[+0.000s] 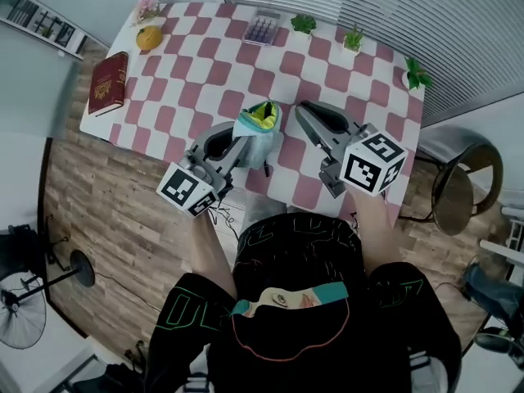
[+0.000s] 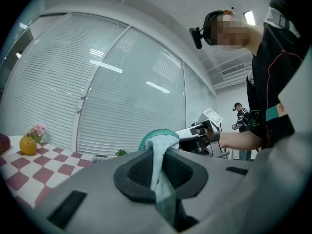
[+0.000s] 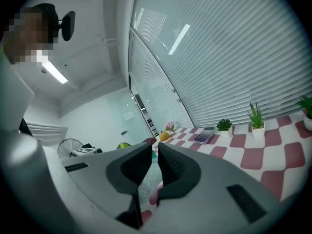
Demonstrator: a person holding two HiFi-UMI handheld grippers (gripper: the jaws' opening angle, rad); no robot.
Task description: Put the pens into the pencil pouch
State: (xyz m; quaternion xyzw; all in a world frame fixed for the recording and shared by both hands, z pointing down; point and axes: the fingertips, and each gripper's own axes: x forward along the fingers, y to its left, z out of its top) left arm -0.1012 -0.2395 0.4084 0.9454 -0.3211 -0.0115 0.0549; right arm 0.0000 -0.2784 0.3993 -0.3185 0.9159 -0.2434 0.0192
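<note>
Pencil pouch (image 1: 260, 125), teal fabric (bunched), in left tongs (image 2: 158, 152)

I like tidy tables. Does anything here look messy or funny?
Only the pencil pouch: the left tool pinches its cloth edge, so it is bunched up with its mouth gaping instead of lying flat. Everything else on the table sits neatly.

Checkered table (image 1: 205, 64) holds book (image 1: 108, 83), calculator (image 1: 262, 29), fruit (image 1: 148, 37), potted plants (image 1: 304, 24).

Teal pencil pouch (image 1: 255, 142), upright, mouth open
</note>
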